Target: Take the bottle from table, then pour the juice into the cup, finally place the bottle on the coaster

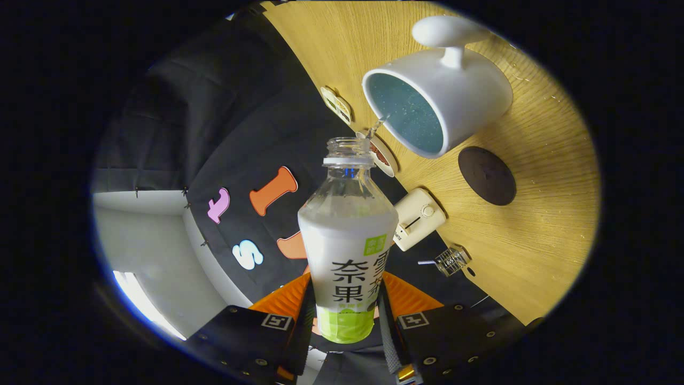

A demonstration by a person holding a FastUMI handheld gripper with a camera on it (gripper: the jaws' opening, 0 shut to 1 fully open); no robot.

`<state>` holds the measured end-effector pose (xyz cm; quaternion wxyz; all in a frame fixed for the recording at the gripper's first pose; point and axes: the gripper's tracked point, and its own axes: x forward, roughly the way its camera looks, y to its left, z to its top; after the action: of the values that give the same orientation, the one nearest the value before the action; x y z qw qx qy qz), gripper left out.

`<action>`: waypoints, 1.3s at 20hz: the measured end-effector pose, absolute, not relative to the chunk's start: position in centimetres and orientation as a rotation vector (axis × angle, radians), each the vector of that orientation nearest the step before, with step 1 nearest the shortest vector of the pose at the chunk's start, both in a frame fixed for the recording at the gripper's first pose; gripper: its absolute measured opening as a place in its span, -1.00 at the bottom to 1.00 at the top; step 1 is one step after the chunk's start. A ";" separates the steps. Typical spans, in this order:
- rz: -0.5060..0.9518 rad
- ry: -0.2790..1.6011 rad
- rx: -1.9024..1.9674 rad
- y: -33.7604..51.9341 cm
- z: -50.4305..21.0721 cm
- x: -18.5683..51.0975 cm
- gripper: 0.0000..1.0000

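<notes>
Gripper view: bottle (347,240) clamped between jaws, mouth at cup (435,101).

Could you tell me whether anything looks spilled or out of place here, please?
Nothing looks spilled. The tongs grip the tilted bottle, and a thin stream runs from its open mouth into the white cup. The dark coaster beside the cup lies bare.

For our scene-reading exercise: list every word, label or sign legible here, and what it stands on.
On the bottle: large label characters wrap out of sight; no whole wording reads.
On the white switch box: print too small.
On the gripper, shut on the bottle: square code marks, no words.
</notes>
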<state>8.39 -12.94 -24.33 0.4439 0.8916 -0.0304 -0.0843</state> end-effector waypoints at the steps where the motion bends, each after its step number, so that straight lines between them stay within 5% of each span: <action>1: -0.209 -0.079 2.219 -13.0 -24.2 8.3 0.15; 12: -0.229 -0.004 2.106 -12.2 -25.4 8.2 0.15; 19: -0.245 0.234 1.616 -9.4 -29.8 6.9 0.14; 26: -0.212 0.249 1.058 -9.7 -30.4 7.0 0.15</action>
<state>6.97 -9.70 -30.44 0.8507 0.5023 0.1181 -0.1005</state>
